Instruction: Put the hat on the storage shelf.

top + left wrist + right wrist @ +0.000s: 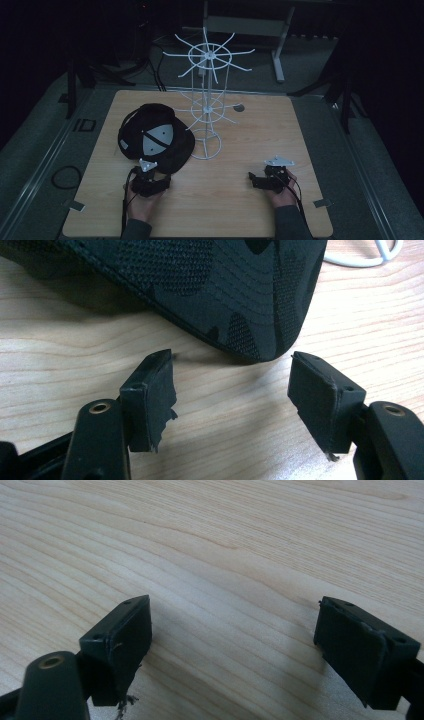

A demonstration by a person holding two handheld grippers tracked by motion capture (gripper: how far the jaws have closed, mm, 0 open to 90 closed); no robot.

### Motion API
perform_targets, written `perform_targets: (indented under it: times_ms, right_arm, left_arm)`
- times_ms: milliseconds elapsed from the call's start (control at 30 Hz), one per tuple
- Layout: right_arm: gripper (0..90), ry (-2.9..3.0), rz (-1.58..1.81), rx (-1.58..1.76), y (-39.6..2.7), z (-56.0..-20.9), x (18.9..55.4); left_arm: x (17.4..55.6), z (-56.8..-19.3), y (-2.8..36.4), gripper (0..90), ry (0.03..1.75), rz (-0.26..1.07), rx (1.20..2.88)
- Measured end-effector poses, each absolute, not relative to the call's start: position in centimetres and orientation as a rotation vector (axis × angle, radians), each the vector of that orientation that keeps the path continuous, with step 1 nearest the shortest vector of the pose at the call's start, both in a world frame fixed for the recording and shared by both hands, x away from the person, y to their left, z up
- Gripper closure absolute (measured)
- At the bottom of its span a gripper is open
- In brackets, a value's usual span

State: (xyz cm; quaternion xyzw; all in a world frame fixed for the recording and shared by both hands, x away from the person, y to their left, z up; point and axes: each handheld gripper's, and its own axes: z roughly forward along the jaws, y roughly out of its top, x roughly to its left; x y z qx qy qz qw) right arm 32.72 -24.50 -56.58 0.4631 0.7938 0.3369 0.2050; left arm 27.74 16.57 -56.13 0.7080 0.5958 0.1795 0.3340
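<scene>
We hold a black gripper in each hand, and each carries a pale grey three-cornered plate on top. A dark cable trails back from the left gripper (165,183) along our wrist, and another from the right gripper (252,179). Our sleeves look dark grey, though the dim high view makes that hard to judge. Up close, the jaws are matte black blocks with small screw holes, mounted on arms with brass-coloured rivets. The pad (160,390) facings are frayed at their lower edges, with loose shreds hanging off.
</scene>
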Motion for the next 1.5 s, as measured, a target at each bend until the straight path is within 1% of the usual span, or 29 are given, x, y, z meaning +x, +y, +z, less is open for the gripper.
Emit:
perform_targets:
  times_ms: [400, 600, 1000, 1200, 1433, 1500]
  right_arm:
    - [15.2, 2.213, 0.939, 1.290, -24.5, -56.6, 32.7]
    - [15.2, 2.214, 0.940, 1.290, -24.5, -56.6, 32.7]
    - [15.2, 2.213, 0.939, 1.291, -24.5, -56.6, 32.7]
    - [15.2, 2.213, 0.939, 1.291, -24.5, -56.6, 32.7]
    - [15.2, 2.214, 0.939, 1.293, -24.5, -56.6, 32.7]
    - [15.1, 2.214, 0.939, 1.293, -24.5, -56.6, 32.7]
  left_arm:
    - [28.5, -56.1, 16.2, 39.1, 1.546, 0.427, 1.818]
    - [28.9, -56.2, 16.1, 43.1, 1.537, 0.421, 1.811]
    - [29.7, -56.3, 15.6, 43.2, 1.534, 0.431, 1.800]
    - [29.9, -56.3, 16.0, 50.2, 1.547, 0.401, 1.773]
    - [29.8, -55.8, 15.7, 53.2, 1.547, 0.419, 1.750]
    - [29.9, -55.5, 15.6, 55.9, 1.527, 0.421, 1.750]
